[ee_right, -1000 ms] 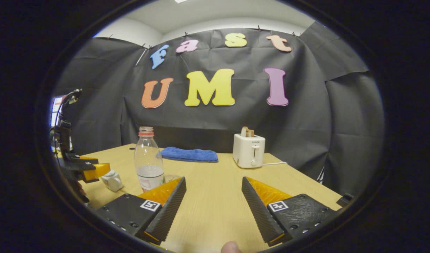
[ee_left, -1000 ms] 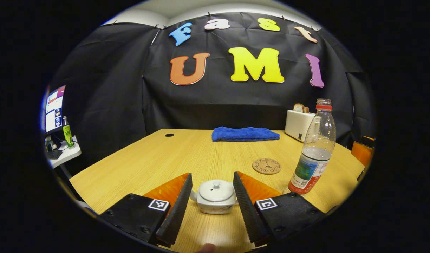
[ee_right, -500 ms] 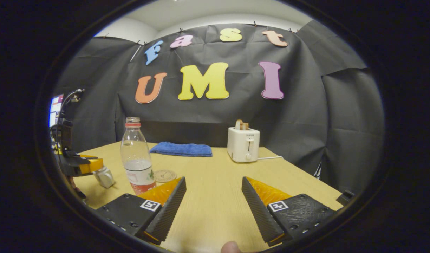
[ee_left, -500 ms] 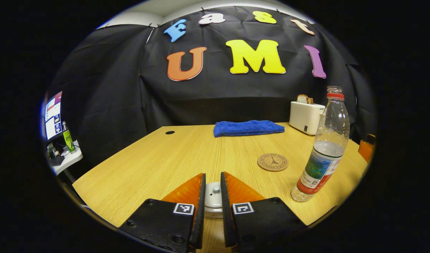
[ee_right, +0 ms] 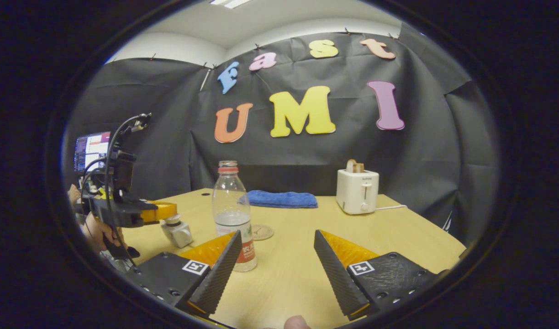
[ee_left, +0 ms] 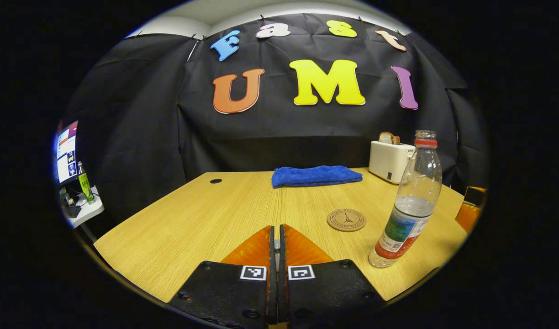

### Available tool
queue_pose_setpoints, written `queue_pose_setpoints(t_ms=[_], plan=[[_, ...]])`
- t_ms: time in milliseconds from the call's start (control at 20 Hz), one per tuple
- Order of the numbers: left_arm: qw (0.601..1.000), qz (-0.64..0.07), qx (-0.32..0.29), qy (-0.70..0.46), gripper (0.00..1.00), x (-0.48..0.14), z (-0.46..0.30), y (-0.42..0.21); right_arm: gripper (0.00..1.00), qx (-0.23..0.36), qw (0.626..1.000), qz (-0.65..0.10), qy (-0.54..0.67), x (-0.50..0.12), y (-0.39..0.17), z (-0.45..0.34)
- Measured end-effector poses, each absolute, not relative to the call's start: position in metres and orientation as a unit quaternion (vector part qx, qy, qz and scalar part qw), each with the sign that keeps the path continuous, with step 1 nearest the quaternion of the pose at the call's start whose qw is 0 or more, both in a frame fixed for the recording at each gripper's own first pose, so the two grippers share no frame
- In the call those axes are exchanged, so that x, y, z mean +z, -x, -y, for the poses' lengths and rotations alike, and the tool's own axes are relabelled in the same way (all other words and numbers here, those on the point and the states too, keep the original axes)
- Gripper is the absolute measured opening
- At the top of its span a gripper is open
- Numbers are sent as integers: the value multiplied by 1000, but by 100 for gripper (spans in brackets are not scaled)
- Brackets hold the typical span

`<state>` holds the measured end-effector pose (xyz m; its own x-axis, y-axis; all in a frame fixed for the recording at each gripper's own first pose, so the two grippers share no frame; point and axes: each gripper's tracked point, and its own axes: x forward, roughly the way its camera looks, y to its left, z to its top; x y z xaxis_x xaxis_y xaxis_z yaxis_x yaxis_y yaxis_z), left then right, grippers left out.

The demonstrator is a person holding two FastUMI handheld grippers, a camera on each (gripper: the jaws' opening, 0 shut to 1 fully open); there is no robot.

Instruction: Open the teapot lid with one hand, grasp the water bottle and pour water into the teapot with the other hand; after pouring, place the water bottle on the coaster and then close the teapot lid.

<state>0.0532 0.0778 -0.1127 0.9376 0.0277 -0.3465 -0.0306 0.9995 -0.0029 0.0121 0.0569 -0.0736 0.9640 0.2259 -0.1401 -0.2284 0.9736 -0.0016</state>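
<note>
Left tool [ee_left: 275,246] pinched on teapot lid [ee_right: 172,220] knob, teapot [ee_right: 178,233] on bench [ee_right: 297,256]. Right tool [ee_right: 277,256] gapes empty beside water bottle [ee_right: 231,210]. Lid: small, likely brittle, slippery. Bottle: thin, squashy; grip mid-body

The left gripper [ee_left: 275,240] is seen nearly closed on a small knob, with the coaster [ee_left: 346,220] and water bottle [ee_left: 409,205] standing on the table [ee_left: 192,219].

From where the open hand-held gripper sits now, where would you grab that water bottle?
Probably mid-body, just above the label: the water bottle stands upright and uncapped, so a level, sideways grip suits it. The right hand-held gripper is open, with the bottle ahead to its left.
</note>
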Motion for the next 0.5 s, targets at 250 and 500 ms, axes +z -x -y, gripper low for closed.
queue_pose_setpoints(t_ms=[250,500], plan=[[989,-146,2,14,3,-83,-75,-33,95,158,983,-98,9,-92,-24,-95],[991,-131,15,25,3,-66,-88,-14,95,166,980,-109,23,-101,-49,-117]])
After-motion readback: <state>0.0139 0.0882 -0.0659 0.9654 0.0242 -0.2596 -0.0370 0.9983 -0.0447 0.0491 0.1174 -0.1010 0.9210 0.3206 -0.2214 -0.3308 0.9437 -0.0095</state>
